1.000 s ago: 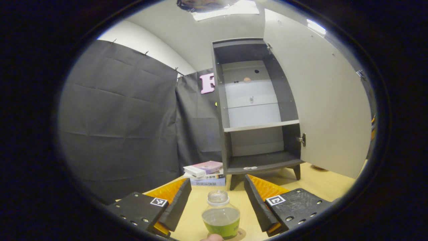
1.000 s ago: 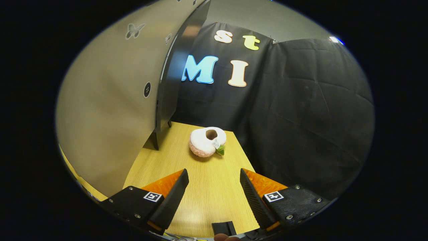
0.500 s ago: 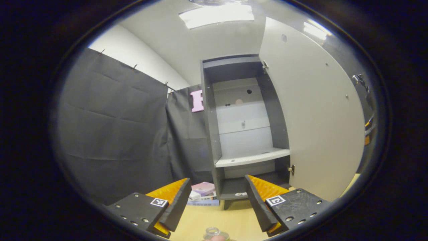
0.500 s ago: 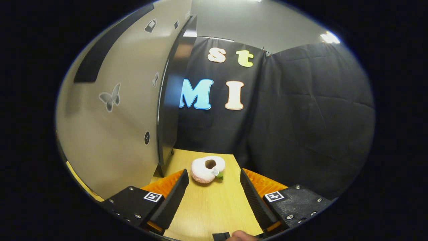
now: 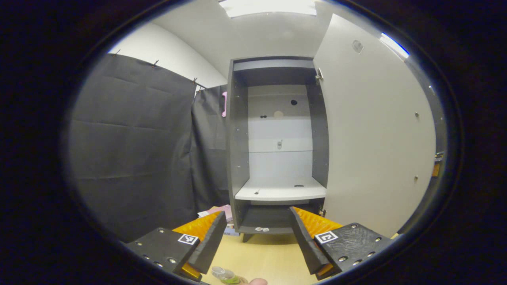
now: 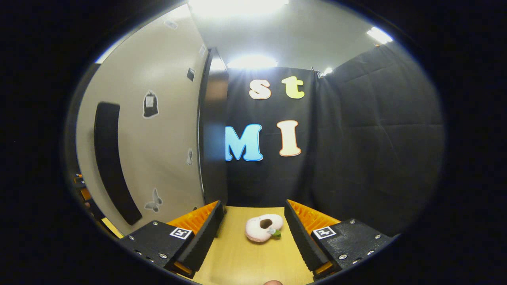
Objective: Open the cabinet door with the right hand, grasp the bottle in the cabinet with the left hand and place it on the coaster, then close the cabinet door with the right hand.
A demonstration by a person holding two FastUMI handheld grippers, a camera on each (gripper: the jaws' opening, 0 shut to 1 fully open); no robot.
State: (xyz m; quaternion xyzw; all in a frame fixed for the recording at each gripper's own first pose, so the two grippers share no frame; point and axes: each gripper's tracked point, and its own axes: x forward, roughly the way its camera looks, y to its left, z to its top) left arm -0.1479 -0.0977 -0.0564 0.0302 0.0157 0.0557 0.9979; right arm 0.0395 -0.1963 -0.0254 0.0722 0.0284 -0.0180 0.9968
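- In the left gripper view, the left hand-held gripper has its jaws spread wide with nothing between them, and it points at the cabinet.
- The cabinet stands upright on the table, with its door swung fully open to the right.
- Inside the cabinet, a pale shelf crosses the lower part, with a dark bottom compartment beneath it; a few small specks lie on the shelf and on the floor of the compartment, too small to identify.
- The bottle shows at the very bottom edge of the left gripper view, below the gripper's left finger and outside the cabinet; just its clear top and a bit of green can be seen, so what it rests on cannot be told.
- A fingertip of the person peeks in just beside the bottle.
- Some books lie on the table to the left of the cabinet, partly hidden behind the gripper finger.
- In the right gripper view, the right hand-held gripper is also wide open and empty, held above the table.
- A pink plush ring toy lies on the table ahead, seen between the right gripper's fingers but untouched by them.
- The outer face of the open door fills the left side of that view, carrying a long dark handle and small butterfly stickers.
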